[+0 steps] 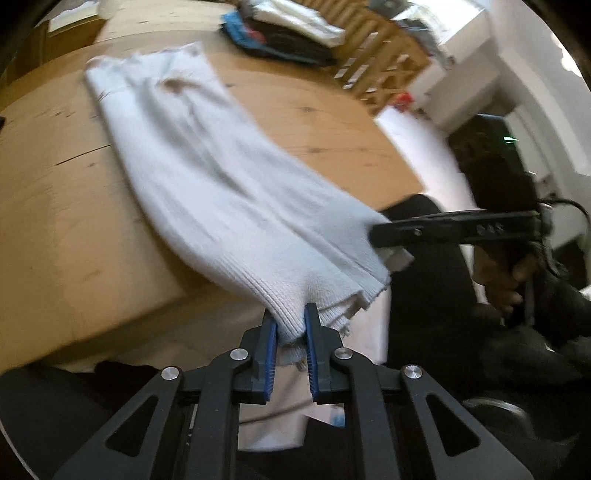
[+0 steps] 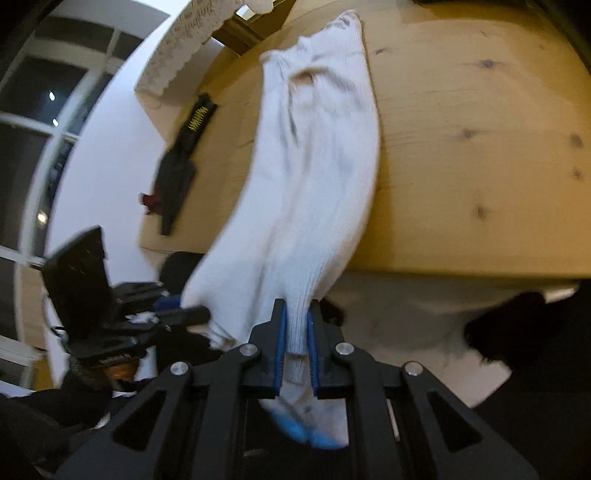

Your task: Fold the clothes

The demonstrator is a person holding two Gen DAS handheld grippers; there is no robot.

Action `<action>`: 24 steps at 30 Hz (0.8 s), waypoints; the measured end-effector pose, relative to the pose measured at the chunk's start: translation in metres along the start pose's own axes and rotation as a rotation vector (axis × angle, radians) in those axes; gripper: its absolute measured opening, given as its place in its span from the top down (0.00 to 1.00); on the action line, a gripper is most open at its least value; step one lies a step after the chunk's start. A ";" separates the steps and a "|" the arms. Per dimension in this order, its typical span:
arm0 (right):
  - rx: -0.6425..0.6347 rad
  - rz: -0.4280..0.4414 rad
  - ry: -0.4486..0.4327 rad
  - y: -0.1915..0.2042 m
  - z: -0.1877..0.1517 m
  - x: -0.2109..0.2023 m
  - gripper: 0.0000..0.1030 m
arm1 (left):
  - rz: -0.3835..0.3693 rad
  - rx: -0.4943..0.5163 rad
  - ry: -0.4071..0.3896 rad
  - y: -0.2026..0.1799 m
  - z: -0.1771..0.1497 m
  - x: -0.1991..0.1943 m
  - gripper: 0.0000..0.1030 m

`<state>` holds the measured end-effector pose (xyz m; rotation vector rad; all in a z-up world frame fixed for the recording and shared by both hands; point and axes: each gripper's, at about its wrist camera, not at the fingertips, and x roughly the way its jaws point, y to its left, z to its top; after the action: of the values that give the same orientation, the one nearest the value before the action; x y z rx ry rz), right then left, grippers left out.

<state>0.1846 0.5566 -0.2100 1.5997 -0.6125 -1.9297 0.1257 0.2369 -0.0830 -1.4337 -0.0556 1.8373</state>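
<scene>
White ribbed knit garment point(image 1: 207, 177) stretched lengthwise from wooden surface point(image 1: 314, 122) over its near edge, hem corners pinched by clenched left claw point(image 1: 290, 332) and clenched right claw point(image 2: 295, 332), folded pile point(image 1: 280, 33) at far edge.

Both grippers are black linkage frames — the left gripper point(image 1: 290, 325) and right gripper point(image 2: 296, 321) carry blue ribbed pads point(image 1: 271, 358) and silver pivot screws point(image 2: 249, 349) — dark sleeves.
</scene>
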 end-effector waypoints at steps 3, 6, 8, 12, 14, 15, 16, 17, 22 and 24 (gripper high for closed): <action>0.021 0.056 -0.024 0.010 0.015 -0.012 0.90 | -0.054 0.002 -0.035 -0.010 0.012 -0.023 0.88; 0.033 0.132 -0.068 0.023 0.047 -0.023 0.90 | -0.096 -0.020 -0.098 -0.002 0.042 -0.048 0.88; 0.012 0.171 -0.105 0.033 0.079 -0.029 0.90 | -0.111 -0.032 -0.149 0.016 0.066 -0.070 0.88; -0.018 0.217 -0.180 0.040 0.146 -0.039 0.90 | -0.064 -0.022 -0.233 0.054 0.131 -0.084 0.88; -0.040 0.203 -0.199 0.041 0.186 -0.032 0.90 | -0.036 -0.036 -0.257 0.084 0.163 -0.085 0.88; -0.037 0.195 -0.201 0.040 0.205 -0.024 0.90 | -0.023 -0.045 -0.262 0.098 0.176 -0.083 0.88; -0.030 0.189 -0.199 0.037 0.226 -0.015 0.90 | -0.015 -0.058 -0.263 0.112 0.189 -0.080 0.88; -0.018 0.183 -0.194 0.032 0.242 -0.006 0.90 | -0.011 -0.070 -0.261 0.125 0.202 -0.077 0.88; 0.041 0.144 -0.166 0.003 0.301 0.034 0.91 | 0.011 -0.128 -0.237 0.191 0.263 -0.047 0.89; 0.065 0.128 -0.154 -0.008 0.324 0.050 0.92 | 0.011 -0.135 -0.227 0.211 0.282 -0.033 0.89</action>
<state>-0.1419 0.5282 -0.1915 1.4222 -0.8275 -1.9673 -0.2237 0.1886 -0.0564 -1.3101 -0.2901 2.0313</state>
